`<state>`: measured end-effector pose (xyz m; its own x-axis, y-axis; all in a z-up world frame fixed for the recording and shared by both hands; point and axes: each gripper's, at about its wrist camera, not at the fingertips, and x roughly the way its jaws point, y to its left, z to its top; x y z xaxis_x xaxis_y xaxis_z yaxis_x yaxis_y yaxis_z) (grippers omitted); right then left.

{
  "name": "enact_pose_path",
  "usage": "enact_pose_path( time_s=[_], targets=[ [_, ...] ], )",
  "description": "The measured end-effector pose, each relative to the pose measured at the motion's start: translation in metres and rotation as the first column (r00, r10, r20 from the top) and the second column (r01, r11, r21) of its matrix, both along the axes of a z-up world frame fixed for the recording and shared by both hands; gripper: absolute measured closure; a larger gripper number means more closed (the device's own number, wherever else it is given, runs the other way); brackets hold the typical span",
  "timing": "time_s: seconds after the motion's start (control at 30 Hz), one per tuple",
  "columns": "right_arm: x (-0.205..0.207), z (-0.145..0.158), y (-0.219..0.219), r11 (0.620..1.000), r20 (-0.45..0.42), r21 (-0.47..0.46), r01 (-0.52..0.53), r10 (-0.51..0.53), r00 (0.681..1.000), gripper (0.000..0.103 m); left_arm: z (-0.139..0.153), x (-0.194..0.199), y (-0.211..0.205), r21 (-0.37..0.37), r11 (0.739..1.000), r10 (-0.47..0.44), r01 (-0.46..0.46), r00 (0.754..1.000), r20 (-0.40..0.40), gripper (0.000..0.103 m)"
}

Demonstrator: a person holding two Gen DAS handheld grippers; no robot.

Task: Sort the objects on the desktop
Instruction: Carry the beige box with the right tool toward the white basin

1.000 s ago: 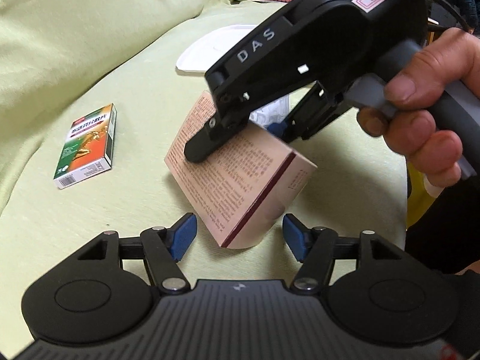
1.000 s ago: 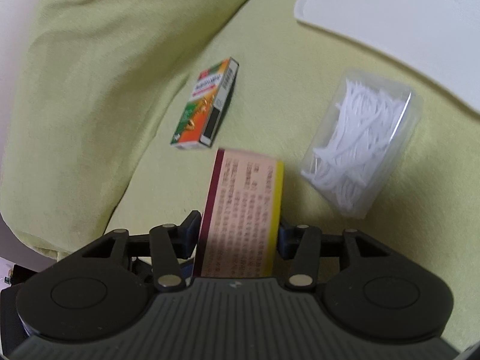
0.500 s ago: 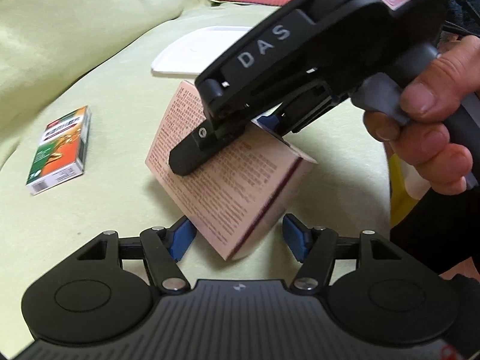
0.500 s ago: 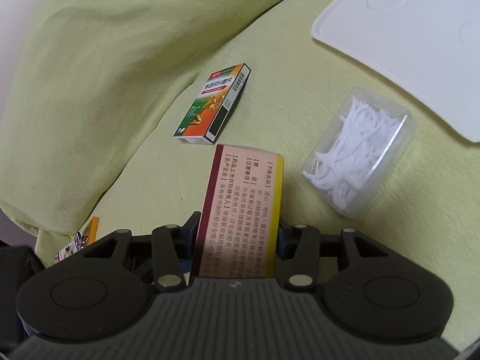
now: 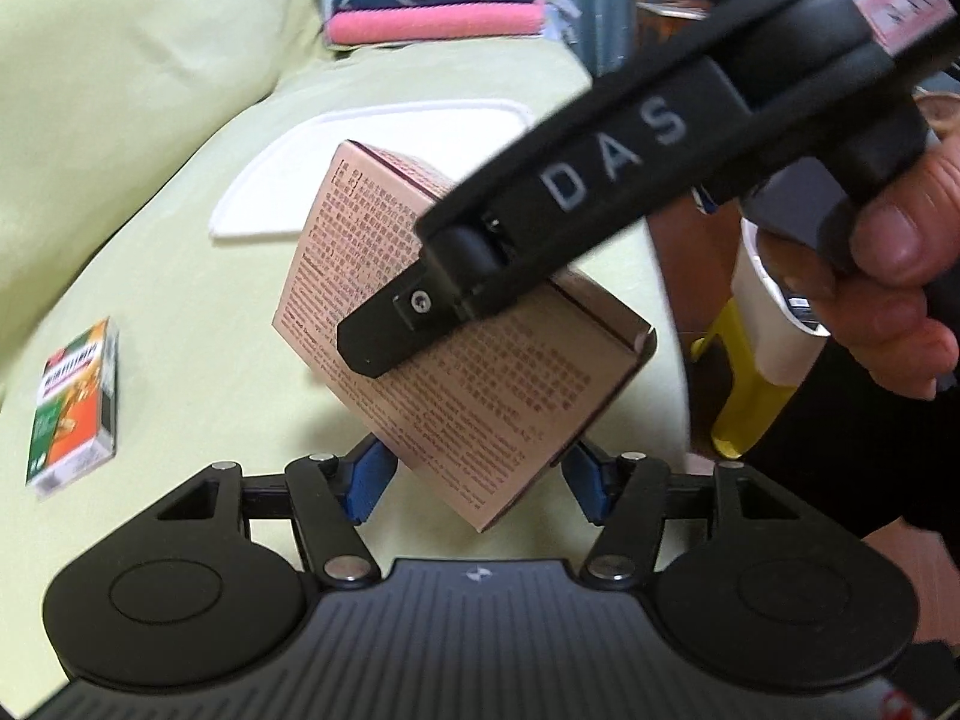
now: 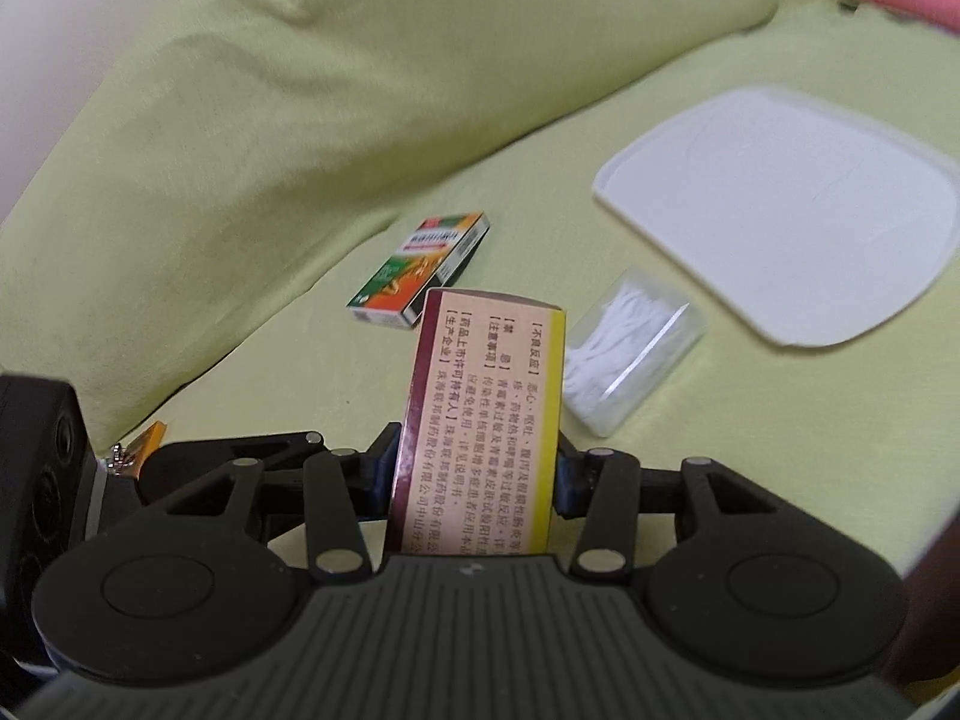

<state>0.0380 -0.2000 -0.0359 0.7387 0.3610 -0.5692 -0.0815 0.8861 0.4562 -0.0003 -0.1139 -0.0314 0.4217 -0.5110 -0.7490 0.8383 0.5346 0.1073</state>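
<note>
A pink medicine box (image 5: pixel 480 396) with dark red edges hangs tilted above the green cover, and my right gripper (image 6: pixel 477 468) is shut on its two sides. In the right wrist view the same pink box (image 6: pixel 486 396) stands up between the blue pads. My left gripper (image 5: pixel 478 477) is open, with the box's lower corner sitting between its blue pads; I cannot tell whether they touch it. A small green and orange box (image 5: pixel 75 402) lies flat to the left. A clear case of white floss picks (image 6: pixel 630 348) lies beside a white tray (image 6: pixel 780 228).
A person's hand (image 5: pixel 888 312) grips the right tool's handle. Folded pink and dark blue towels (image 5: pixel 438 18) lie at the far end. A green cushion (image 6: pixel 300 90) rises on the left. A yellow object (image 5: pixel 744 396) sits past the right edge of the cover.
The right gripper has carried the pink box up and toward the left gripper, so its corner now sits deeper between the left pads. The left pads' gap is unchanged.
</note>
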Motion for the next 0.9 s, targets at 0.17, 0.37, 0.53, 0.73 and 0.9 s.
enact_pose_path(
  time_s=[0.17,0.37,0.53,0.73,0.9],
  targets=[
    [-0.044,0.023,-0.006,0.99,0.112,-0.136,0.021,-0.006,0.994,0.06,0.015,-0.015,-0.02,-0.013,0.997,-0.08,0.08,0.996,0.026,0.042],
    [-0.093,0.042,-0.028,0.974,0.175,-0.191,0.123,-0.089,0.98,0.06,0.024,-0.037,-0.06,-0.015,0.981,-0.194,0.196,0.978,0.071,0.043],
    [-0.13,0.054,-0.055,0.956,0.202,-0.211,0.206,-0.163,0.966,0.06,0.041,-0.093,-0.112,-0.019,0.957,-0.287,0.291,0.953,0.1,0.043],
    [-0.165,0.058,-0.086,0.924,0.21,-0.225,0.309,-0.264,0.941,0.06,0.048,-0.115,-0.163,-0.018,0.921,-0.385,0.39,0.916,0.115,0.043],
    [-0.19,0.054,-0.109,0.897,0.205,-0.222,0.383,-0.341,0.917,0.06,0.046,-0.126,-0.204,-0.014,0.889,-0.453,0.457,0.885,0.11,0.043]
  ],
)
